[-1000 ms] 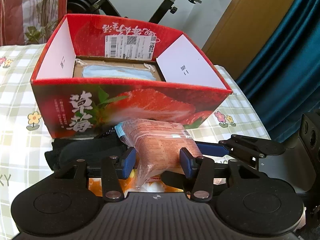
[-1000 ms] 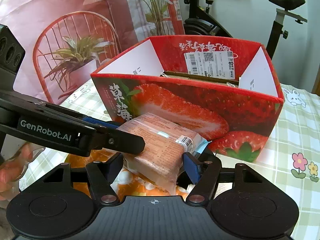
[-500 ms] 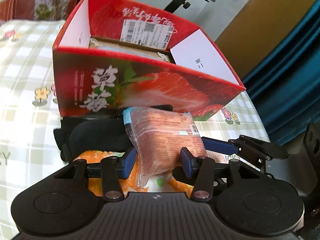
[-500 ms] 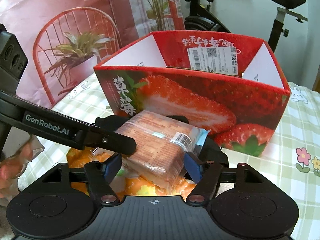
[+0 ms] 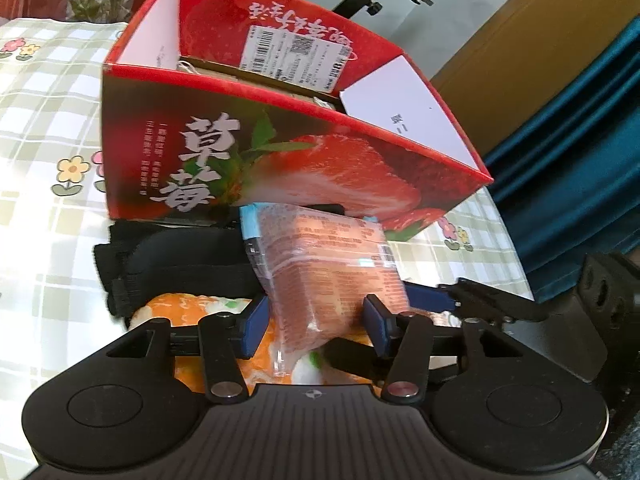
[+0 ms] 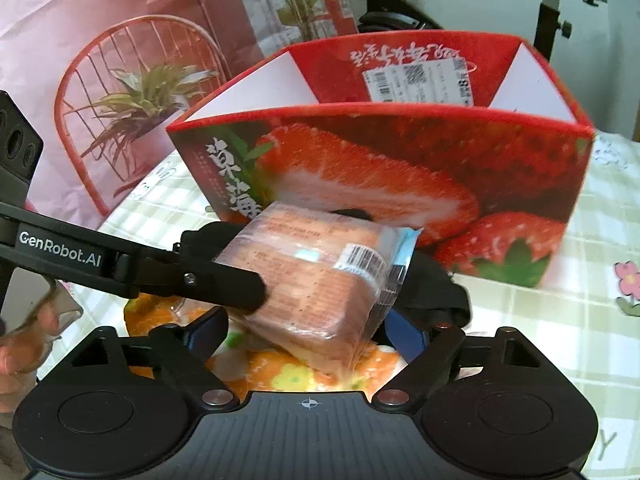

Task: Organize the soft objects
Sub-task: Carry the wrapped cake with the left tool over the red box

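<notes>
A pink-orange plastic-wrapped packet (image 5: 328,264) sits between the blue pads of my left gripper (image 5: 316,320), which is shut on its near end. In the right wrist view the same packet (image 6: 320,280) lies between the jaws of my right gripper (image 6: 308,332). Those jaws are opening and their pads stand off the wrap. The left gripper's black finger (image 6: 200,280) reaches in from the left onto the packet. The packet hangs low over an orange soft item (image 5: 184,308) and a black padded item (image 5: 172,264). Just behind stands the open red strawberry box (image 5: 300,160).
The box (image 6: 400,168) has white inner flaps and a shipping label on its far wall. The checked tablecloth (image 5: 48,128) runs left and right of it. A blue curtain (image 5: 580,140) and an exercise bike stand behind. A hand (image 6: 24,344) shows at the lower left.
Both grippers have sunk, bringing the packet down in front of the box onto the soft items. The right gripper's jaws have spread away from the packet. The left view has rolled.
</notes>
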`<state>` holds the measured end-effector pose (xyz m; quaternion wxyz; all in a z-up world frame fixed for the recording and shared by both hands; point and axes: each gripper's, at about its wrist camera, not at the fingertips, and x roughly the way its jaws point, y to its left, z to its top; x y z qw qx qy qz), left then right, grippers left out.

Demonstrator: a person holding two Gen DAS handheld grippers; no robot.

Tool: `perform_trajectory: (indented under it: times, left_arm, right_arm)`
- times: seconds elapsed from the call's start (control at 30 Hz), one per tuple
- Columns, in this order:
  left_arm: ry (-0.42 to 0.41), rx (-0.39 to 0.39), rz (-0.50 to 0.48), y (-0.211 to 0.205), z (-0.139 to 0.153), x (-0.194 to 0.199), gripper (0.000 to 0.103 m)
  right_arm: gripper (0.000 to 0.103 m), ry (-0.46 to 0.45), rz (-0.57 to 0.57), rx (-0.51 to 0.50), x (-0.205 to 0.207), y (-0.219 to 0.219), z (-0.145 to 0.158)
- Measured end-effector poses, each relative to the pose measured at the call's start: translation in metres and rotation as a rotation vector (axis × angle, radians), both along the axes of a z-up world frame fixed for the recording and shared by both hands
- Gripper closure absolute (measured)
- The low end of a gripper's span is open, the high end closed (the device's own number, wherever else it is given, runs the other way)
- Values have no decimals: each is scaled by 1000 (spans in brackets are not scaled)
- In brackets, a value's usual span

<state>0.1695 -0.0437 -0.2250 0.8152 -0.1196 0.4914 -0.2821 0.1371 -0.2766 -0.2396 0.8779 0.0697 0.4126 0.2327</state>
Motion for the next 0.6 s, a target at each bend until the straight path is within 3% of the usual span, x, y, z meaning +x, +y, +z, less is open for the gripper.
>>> perform_trajectory:
  times: [0.07,0.17,0.6]
  left_arm:
    - [-21,5,-17,-3,4,-2,51]
    - [-58,11,-36,-8,13,-5,53]
    - [-199,17,-43,-7,56,-25,53]
  right_arm:
    - [33,-21,13,-5,-2,3,4]
    - [38,-58,35,-38,-7,8,15]
    - [40,-186,52,-111,-24,15,56]
